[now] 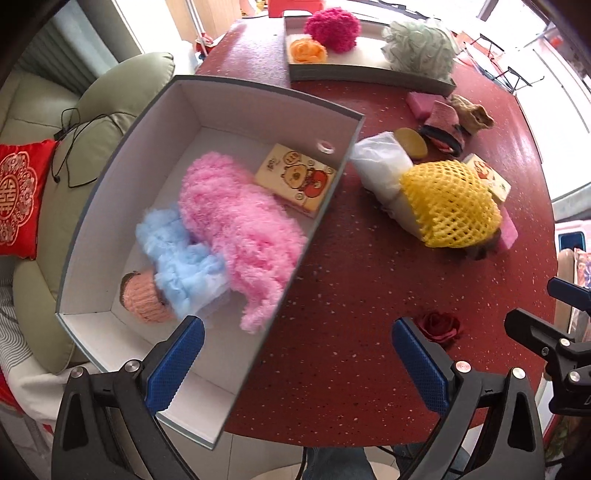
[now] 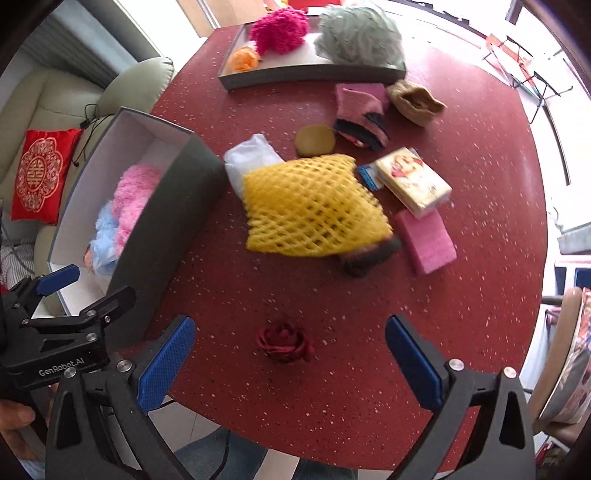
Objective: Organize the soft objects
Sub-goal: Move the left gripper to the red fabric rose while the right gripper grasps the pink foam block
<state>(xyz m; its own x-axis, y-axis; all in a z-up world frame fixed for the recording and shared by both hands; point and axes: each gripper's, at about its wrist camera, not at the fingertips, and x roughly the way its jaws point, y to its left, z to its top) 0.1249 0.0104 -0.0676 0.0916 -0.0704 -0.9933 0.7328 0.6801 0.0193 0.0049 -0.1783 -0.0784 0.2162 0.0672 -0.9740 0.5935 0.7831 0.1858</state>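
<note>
Two hand-held grippers hover over the red speckled counter (image 2: 461, 155), both with jaws spread wide and holding nothing. The left hand-held gripper (image 1: 297, 363) sits above the near corner of the open grey box (image 1: 96, 206), which holds a pink fluffy piece (image 1: 236, 229), a blue fluffy piece (image 1: 181, 254), a small peach knitted item (image 1: 146, 299) and a cartoon tissue pack (image 1: 295, 177). The right hand-held gripper (image 2: 290, 367) frames a dark red fabric rose (image 2: 284, 341) lying alone on the counter. Further off, a yellow foam net (image 2: 314, 206) covers a white bundle (image 2: 251, 158), beside a pink sponge (image 2: 424, 240). A shallow tray (image 2: 306, 75) at the far side holds a magenta pompom (image 2: 279, 29), an orange flower (image 2: 243, 59) and a green mesh puff (image 2: 358, 35)
</note>
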